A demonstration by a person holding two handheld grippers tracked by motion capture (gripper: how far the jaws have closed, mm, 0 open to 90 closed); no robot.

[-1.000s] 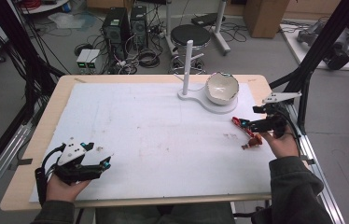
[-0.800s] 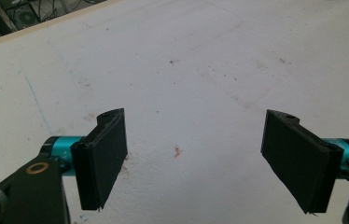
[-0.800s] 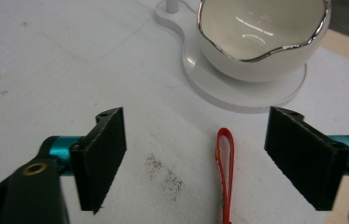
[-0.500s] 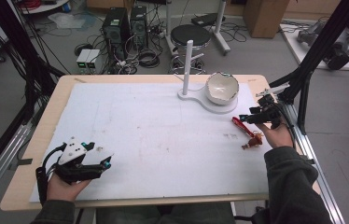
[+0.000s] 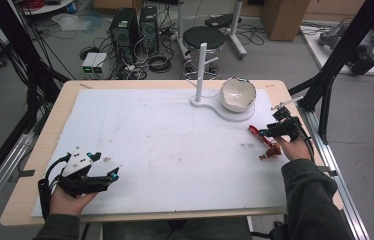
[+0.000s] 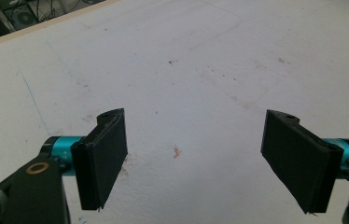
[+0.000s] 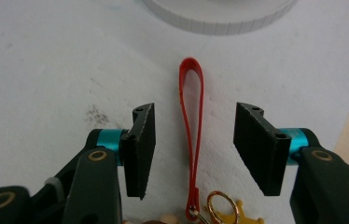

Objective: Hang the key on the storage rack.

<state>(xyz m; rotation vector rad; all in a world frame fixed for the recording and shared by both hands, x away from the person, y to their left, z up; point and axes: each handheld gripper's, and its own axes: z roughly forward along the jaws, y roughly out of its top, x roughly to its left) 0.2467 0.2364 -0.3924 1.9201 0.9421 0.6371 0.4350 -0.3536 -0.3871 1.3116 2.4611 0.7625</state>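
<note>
**Ana:** High view first: where do the hands sit?

**Ben:** The left hand (image 5: 72,197) lies at the near left corner of the white mat (image 5: 165,145), cradling the left gripper (image 5: 106,176) from below, its jaws pointing right across the mat. The right hand (image 5: 295,147) is at the far right edge of the mat, forearm coming up from the bottom, with the right gripper (image 5: 264,131) aimed left and slightly away, toward the white stand base (image 5: 225,111).

**Ana:** And the jaws?

**Ben:** In the left gripper view the left gripper's two pads (image 6: 107,156) stand wide apart over bare mat, holding nothing. In the right gripper view the right gripper (image 7: 194,149) is also open, less widely, and the red strap loop (image 7: 191,116) lies on the mat in the gap between the pads, touching neither.

**Ana:** How does that strap lie?

**Ben:** Its long axis runs along the gripper's own line. The closed, rounded end points away from the hand, toward the stand base; the near end joins a gold ring (image 7: 219,205) and a small gold charm (image 7: 245,215) at the bottom of that view. In the high view it is a thin red strip just beside the right hand, near the stand base that carries a white bowl (image 5: 237,93) and an upright post (image 5: 201,67).
</note>
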